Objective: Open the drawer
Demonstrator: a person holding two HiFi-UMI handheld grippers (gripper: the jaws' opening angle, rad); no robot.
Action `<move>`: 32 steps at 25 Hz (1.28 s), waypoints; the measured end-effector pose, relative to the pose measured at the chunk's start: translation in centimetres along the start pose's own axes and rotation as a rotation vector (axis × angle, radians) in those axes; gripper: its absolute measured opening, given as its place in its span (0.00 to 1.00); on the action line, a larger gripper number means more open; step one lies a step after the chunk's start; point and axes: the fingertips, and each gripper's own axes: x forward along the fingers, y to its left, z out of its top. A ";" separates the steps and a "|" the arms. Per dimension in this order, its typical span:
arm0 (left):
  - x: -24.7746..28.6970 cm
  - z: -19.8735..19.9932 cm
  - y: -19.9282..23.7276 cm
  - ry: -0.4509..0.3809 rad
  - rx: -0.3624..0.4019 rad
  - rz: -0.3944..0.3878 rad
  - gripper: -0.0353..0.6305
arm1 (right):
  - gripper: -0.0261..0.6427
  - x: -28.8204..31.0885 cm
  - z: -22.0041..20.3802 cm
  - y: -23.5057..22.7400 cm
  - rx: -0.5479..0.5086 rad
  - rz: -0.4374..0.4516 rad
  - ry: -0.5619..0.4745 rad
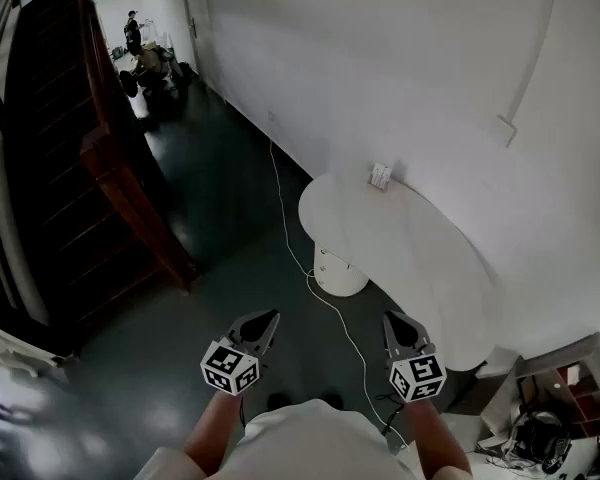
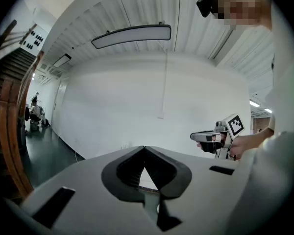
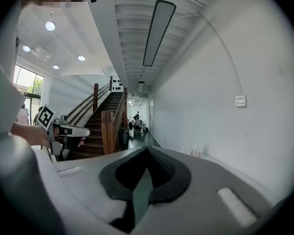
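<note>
**Nothing begun: we stand in the hallway with both tools shut and empty, and no drawer in plain sight**

Our left gripper (image 1: 263,320) and right gripper (image 1: 398,323) are held out side by side above the dark floor (image 1: 230,208), pointing slightly downward. Each one's own view shows its jaws pressed together at the tips with nothing between them. Ahead of us is a round white table (image 1: 410,238) against the wall, with a white cable (image 1: 290,238) trailing past its pedestal and a wooden staircase (image 1: 60,168) off to the left. We cannot pick out a drawer. A cluttered shelf unit (image 1: 570,368) at the lower right may hold one, but it is too small to tell. By our judgement the whole task remains: find the drawer, reach it, grip the handle and pull.
</note>
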 end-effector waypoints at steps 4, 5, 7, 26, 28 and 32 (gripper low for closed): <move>0.3 0.1 -0.2 0.000 0.000 0.003 0.06 | 0.06 0.0 0.2 -0.4 -0.001 0.003 -0.005; 0.4 0.1 -0.3 0.001 0.000 0.004 0.06 | 0.06 0.1 0.2 -0.5 0.001 0.005 -0.006; 0.6 0.0 -0.4 0.004 0.000 0.007 0.06 | 0.06 0.2 0.2 -0.8 0.009 0.007 -0.009; 3.4 -2.2 -4.1 0.024 -0.031 0.085 0.06 | 0.06 -1.0 -2.1 -6.4 0.025 0.056 0.026; 3.8 -2.5 -4.5 0.023 -0.037 0.097 0.06 | 0.06 -1.0 -2.6 -6.7 0.013 0.077 0.036; 4.5 -3.3 -5.2 0.030 -0.050 0.123 0.06 | 0.06 -0.7 -4.0 -7.2 0.005 0.114 0.064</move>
